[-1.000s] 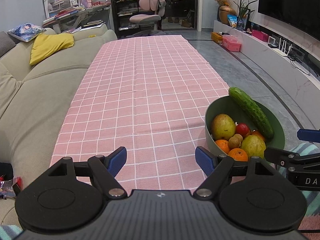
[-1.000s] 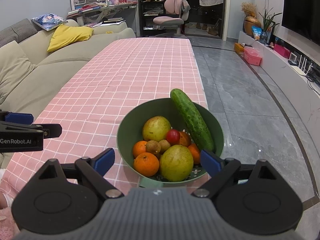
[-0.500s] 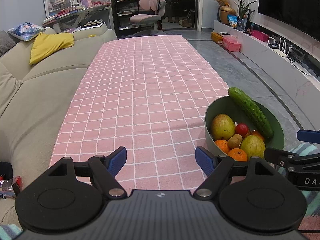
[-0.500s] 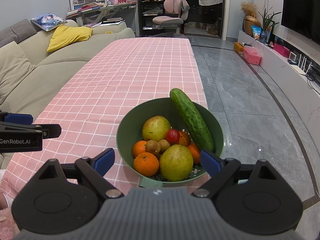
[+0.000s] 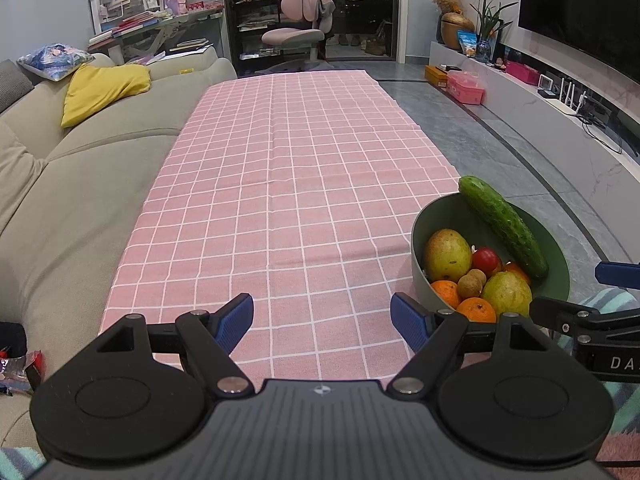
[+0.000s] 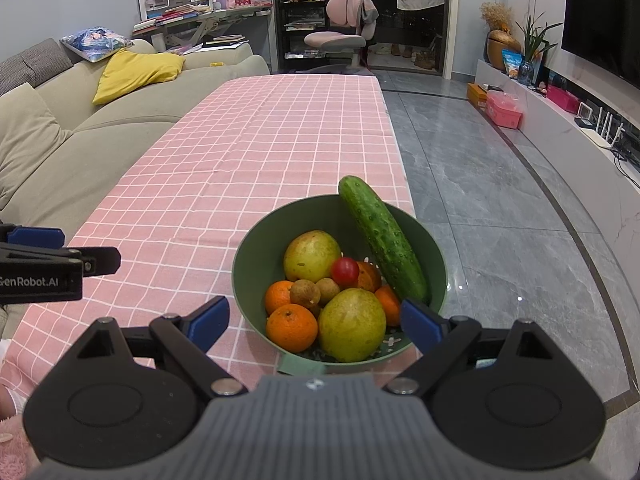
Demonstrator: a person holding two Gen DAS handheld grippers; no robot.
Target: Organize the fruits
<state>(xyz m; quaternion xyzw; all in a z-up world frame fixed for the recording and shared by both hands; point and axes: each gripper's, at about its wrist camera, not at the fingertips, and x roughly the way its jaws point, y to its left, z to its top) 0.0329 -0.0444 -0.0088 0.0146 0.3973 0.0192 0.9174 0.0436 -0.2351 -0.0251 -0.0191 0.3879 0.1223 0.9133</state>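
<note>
A green bowl (image 6: pixel 256 248) (image 5: pixel 440 216) stands near the front right corner of the pink checked tablecloth (image 6: pixel 248 160) (image 5: pixel 296 184). In it lie a long cucumber (image 6: pixel 380 236) (image 5: pixel 502 224) leaning on the rim, two yellow-green mangoes (image 6: pixel 352 324) (image 6: pixel 312 256), several oranges (image 6: pixel 292 328), a red tomato (image 6: pixel 345 271) and small brown fruits (image 6: pixel 305 293). My right gripper (image 6: pixel 314 322) hovers open just in front of the bowl, nothing between its blue pads. My left gripper (image 5: pixel 322 322) is open over bare cloth, left of the bowl.
A beige sofa (image 5: pixel 60 184) with a yellow cushion (image 5: pixel 104 88) runs along the table's left side. Grey tiled floor (image 6: pixel 500 208) and a low TV bench (image 6: pixel 568 128) lie to the right. A pink chair (image 6: pixel 340 28) and cluttered desk stand beyond the table's far end.
</note>
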